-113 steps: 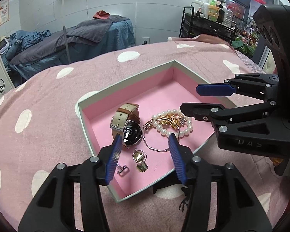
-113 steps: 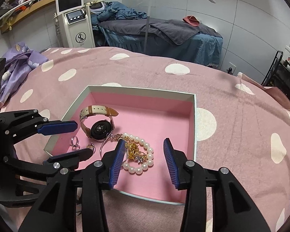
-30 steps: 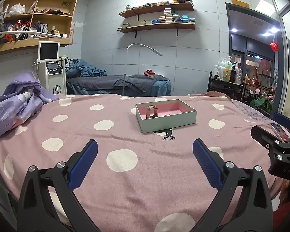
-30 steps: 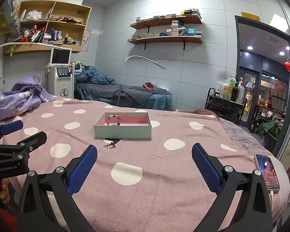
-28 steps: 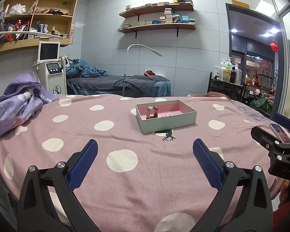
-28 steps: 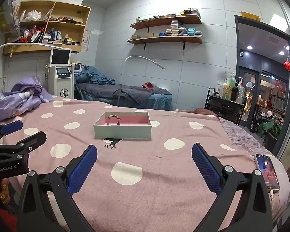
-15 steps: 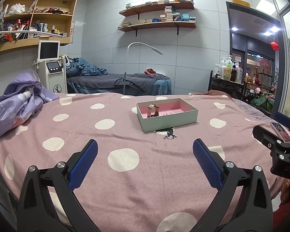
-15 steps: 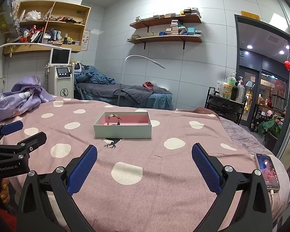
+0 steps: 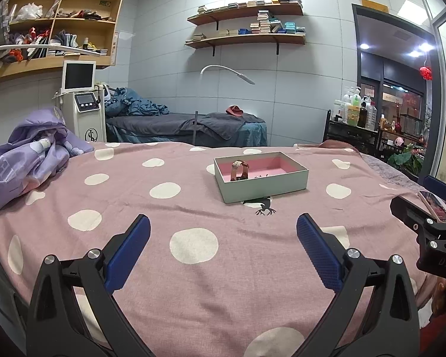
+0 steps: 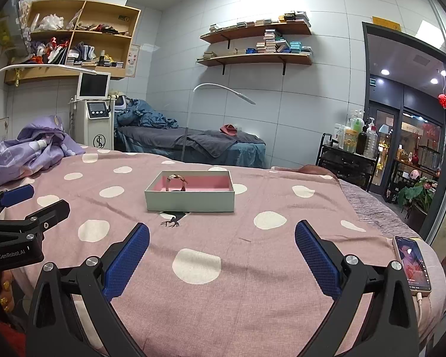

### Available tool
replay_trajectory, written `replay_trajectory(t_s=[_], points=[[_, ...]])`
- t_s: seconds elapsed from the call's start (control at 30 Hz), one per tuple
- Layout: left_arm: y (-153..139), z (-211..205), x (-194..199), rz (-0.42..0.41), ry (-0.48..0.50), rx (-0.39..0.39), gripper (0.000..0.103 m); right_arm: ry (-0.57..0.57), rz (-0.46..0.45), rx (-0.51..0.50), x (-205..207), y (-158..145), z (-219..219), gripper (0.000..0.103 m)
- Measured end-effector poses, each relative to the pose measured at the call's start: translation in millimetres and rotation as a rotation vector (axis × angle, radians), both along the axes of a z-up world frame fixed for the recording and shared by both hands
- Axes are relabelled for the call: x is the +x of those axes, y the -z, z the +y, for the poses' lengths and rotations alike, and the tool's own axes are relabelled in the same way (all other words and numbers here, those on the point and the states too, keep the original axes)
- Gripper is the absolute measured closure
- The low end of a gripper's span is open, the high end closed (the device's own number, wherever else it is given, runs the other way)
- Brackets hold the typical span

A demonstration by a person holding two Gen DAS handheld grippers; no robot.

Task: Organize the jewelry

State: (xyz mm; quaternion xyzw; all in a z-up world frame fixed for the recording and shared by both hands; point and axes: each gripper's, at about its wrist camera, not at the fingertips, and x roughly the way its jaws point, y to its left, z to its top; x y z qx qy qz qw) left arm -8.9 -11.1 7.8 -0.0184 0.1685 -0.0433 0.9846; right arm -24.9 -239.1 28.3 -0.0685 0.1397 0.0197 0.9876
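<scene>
A pale green box with a pink lining (image 9: 270, 186) (image 10: 190, 200) sits in the middle of the pink polka-dot bed cover. A watch with a tan strap (image 9: 240, 170) (image 10: 177, 181) stands inside it at the left; the other jewelry lies low in the box and barely shows. My left gripper (image 9: 223, 253) is wide open and empty, well back from the box near the bed's front edge. My right gripper (image 10: 221, 253) is also wide open and empty, equally far back. Each gripper shows at the edge of the other's view.
A phone (image 10: 411, 263) lies on the cover at the right edge. A purple blanket (image 9: 23, 160) is heaped at the left. A small dark lizard figure (image 9: 263, 206) lies just in front of the box. A treatment couch, machine and shelves stand behind the bed.
Since 3.8 s ago both grippers have pulled far back from the box and opened wide. Over the last second the views barely shift.
</scene>
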Motion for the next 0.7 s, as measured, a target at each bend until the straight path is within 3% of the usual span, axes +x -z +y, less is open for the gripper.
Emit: replay_trajectory(t_s=[0.7], points=[[1.2, -0.2, -0.3, 0.003, -0.008, 0.012, 0.006, -0.001, 0.007, 0.001, 2.5, 1.6, 2.5, 0.007]])
